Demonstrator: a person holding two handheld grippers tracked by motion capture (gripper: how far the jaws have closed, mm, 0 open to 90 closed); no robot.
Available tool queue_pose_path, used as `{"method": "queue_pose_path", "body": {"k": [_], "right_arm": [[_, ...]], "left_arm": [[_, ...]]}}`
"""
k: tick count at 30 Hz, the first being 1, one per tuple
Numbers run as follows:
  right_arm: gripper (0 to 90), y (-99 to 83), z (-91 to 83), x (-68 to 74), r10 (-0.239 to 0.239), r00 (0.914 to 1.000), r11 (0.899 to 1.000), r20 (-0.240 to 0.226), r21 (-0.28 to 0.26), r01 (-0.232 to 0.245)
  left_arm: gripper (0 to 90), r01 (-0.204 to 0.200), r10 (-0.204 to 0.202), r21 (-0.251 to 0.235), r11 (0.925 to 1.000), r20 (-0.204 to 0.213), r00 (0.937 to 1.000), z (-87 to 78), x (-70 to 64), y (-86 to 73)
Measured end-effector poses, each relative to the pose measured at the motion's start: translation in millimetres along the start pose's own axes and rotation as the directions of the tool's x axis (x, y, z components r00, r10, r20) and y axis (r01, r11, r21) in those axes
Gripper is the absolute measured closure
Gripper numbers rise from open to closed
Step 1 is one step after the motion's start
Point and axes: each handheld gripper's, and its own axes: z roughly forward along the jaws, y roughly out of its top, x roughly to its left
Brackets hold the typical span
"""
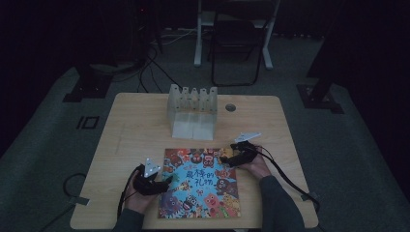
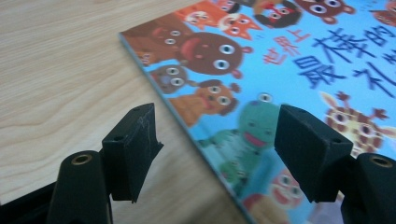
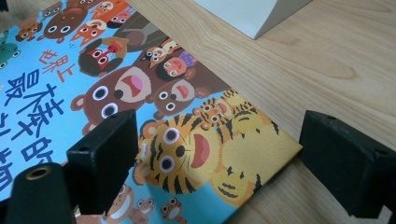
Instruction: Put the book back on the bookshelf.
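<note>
A colourful picture book (image 1: 200, 183) with cartoon animals lies flat on the wooden table (image 1: 135, 125), near its front edge. My left gripper (image 1: 164, 183) sits at the book's left edge, open; in the left gripper view its jaws straddle that edge of the book (image 2: 261, 93). At the book's top right corner is my right gripper (image 1: 231, 157), also open. In the right gripper view the tiger corner of the book (image 3: 196, 149) lies between the jaws. Neither gripper holds anything.
A pale translucent rack (image 1: 192, 112) with upright dividers stands at the table's back middle; its base (image 3: 252, 14) shows in the right gripper view. A round hole (image 1: 230, 107) lies right of it. Chair legs (image 1: 237, 43) and cables (image 1: 154, 63) lie on the floor beyond.
</note>
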Motion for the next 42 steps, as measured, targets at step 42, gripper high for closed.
{"method": "queue_pose_path", "body": {"k": [42], "right_arm": [[13.6,19.9,-26.8,4.9,0.033,0.9988,0.992,-0.037,-0.121,-0.037]], "left_arm": [[1.1,-0.257,0.273,-0.095,0.9618,0.259,0.9264,-13.3,-123.8,3.6]]}}
